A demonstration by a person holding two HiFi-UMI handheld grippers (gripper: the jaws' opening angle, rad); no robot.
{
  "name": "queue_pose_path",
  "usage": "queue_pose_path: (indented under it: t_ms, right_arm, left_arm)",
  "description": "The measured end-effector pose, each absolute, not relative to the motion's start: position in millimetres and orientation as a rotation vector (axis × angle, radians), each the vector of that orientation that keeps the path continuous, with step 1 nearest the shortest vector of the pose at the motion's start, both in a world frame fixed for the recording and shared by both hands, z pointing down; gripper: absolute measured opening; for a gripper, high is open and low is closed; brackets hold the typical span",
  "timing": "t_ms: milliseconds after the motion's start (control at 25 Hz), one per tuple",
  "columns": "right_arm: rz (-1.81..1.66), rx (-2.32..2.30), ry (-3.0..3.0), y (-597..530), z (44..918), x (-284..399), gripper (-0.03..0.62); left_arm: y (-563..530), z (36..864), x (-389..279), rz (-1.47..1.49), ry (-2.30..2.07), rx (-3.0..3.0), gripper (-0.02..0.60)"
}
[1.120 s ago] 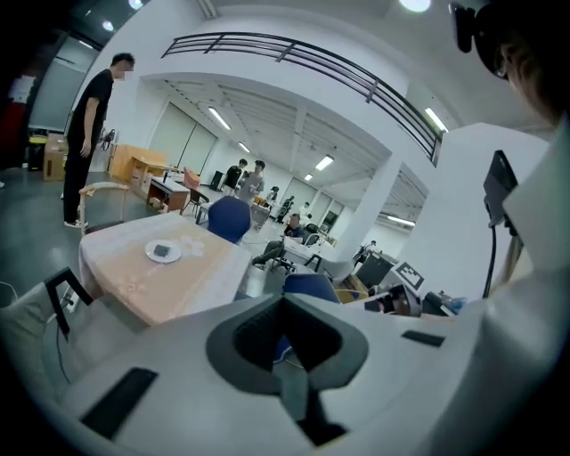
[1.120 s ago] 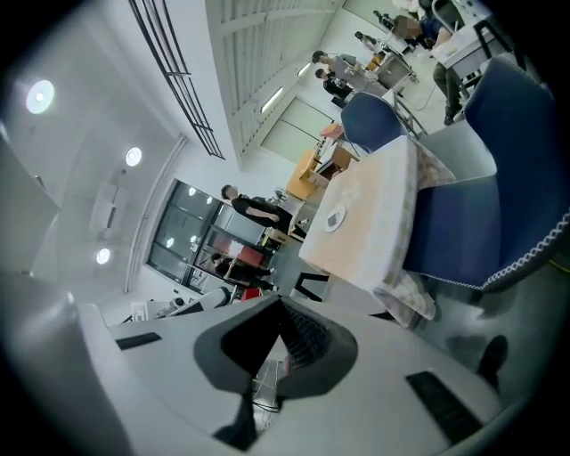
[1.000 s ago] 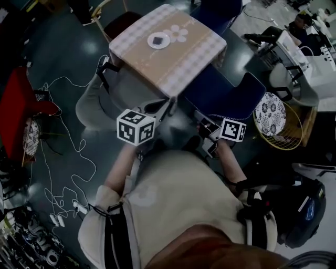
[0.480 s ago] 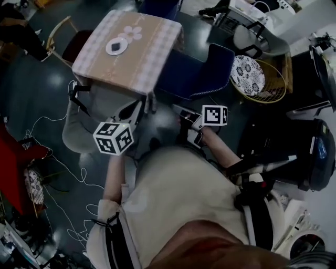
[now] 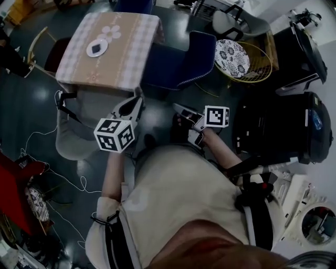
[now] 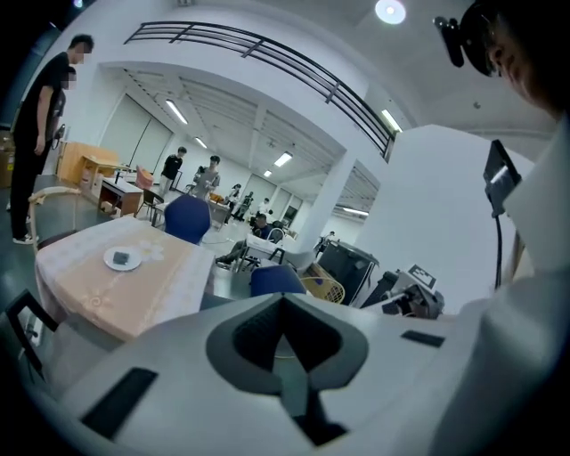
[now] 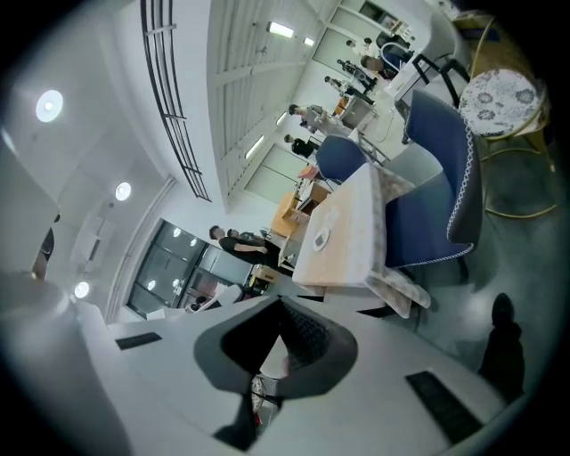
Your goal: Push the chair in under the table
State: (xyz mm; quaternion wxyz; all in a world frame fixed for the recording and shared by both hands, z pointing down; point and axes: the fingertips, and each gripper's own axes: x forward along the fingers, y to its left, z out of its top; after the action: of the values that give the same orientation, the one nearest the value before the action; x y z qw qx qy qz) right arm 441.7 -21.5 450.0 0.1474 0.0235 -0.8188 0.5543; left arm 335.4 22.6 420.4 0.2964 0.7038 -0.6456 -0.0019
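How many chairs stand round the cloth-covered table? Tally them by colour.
Grey chair: 1
Blue chairs: 2, the near one and the far one
Dark red chair: 1
Total: 4

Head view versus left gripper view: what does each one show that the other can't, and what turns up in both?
Only the head view: white cables snaking over the dark floor, and the black-and-white marker cube on the left claw.
Only the left gripper view: bright ceiling lights and people standing far back in the hall.
Both: the square table under a beige checked cloth, the small white plate on it, and the blue upholstered chair beside it.
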Motion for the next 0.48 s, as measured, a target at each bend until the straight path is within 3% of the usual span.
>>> queue_pose_path:
  t_ms: [480]
  right_arm:
    - [1.61,0.16,-2.413,-17,442,466,0.012]
  left_arm:
    - [27,416,359,0.036,-1.697,1.911,0.008]
